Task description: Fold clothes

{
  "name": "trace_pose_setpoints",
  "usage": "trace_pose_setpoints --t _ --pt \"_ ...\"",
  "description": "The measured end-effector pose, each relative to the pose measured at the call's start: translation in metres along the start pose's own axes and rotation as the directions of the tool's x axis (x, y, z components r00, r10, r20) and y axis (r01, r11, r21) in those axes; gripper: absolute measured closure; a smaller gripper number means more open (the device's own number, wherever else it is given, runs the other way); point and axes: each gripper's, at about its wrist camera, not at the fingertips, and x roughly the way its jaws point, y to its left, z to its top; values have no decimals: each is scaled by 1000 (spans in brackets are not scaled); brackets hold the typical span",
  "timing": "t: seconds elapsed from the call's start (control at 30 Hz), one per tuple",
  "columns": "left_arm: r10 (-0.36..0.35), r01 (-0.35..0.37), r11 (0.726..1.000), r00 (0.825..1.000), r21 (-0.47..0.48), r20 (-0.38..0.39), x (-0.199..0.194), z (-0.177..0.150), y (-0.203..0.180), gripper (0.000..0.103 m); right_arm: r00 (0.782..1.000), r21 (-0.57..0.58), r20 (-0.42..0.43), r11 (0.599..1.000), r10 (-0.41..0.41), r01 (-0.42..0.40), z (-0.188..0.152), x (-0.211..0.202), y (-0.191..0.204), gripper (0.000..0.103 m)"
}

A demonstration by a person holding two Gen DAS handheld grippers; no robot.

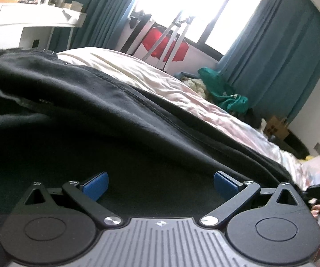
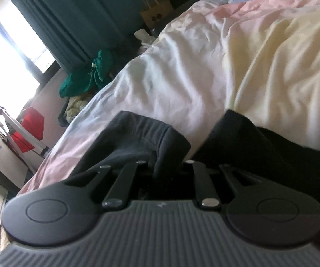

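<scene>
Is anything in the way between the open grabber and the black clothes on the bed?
No, nothing visible is. The left gripper is open with its blue pads wide apart, and the black garment lies right under and ahead of it on the bed. Only dark cloth shows between the pads.

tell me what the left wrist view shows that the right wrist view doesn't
Only the left wrist view: the left gripper open over a broad spread of the black garment, plus a white desk. Only the right wrist view: the right gripper shut on a bunched fold of that garment. Both: the pale bedding, green clothing, teal curtains and the bright window.
</scene>
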Motion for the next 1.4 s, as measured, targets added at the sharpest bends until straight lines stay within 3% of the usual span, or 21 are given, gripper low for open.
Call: trace_pose_setpoints --t 0.2,0.3,0.37,0.43,0.63,0.7,0.8,0.93,1.07,1.2,1.27,1.33,1.4 --pt "3 -3 999 1000 36 7 -14 -1 -6 1 1000 -57 -6 998 -5 5 -22 -74 17 85" --pt "6 -7 999 1000 52 18 -24 -1 -8 1 1000 -94 5 995 -24 24 -24 -110 22 77" --pt "8 -9 998 1000 57 25 -31 -1 -10 1 999 -87 10 995 -51 51 -24 -125 14 64" --pt "9 -10 998 1000 56 28 -39 -2 -10 1 998 -45 12 997 -69 70 -21 -137 1 51" --pt "12 -13 998 1000 59 13 -70 -8 -15 1 999 235 -27 971 -31 36 -16 -160 -44 49" --pt "8 -11 994 1000 113 23 -79 -13 -24 1 999 296 -36 955 -28 38 -20 -168 -45 49" --pt "-10 3 974 1000 228 27 -85 -21 -44 1 994 285 -81 954 -74 94 -31 -178 -35 49" --pt "-38 30 931 999 363 15 -75 -24 -82 1 987 326 -125 935 -101 137 -44 -185 -32 49" --pt "-132 128 878 991 461 -24 -41 -5 -144 1 989 364 -98 921 -111 139 -46 -188 -32 49" --pt "-212 233 767 971 598 -106 17 12 -239 1 995 336 -8 937 -104 101 -41 -190 -26 49" --pt "-247 315 709 949 631 -196 58 15 -288 1 992 289 40 952 -121 104 -40 -190 -23 49" --pt "-260 388 654 921 649 -288 97 9 -330 1 972 181 101 965 -211 191 -44 -187 -16 49" --pt "-250 420 600 907 681 -339 135 0 -368 2 951 104 148 960 -272 259 -50 -180 -12 49"
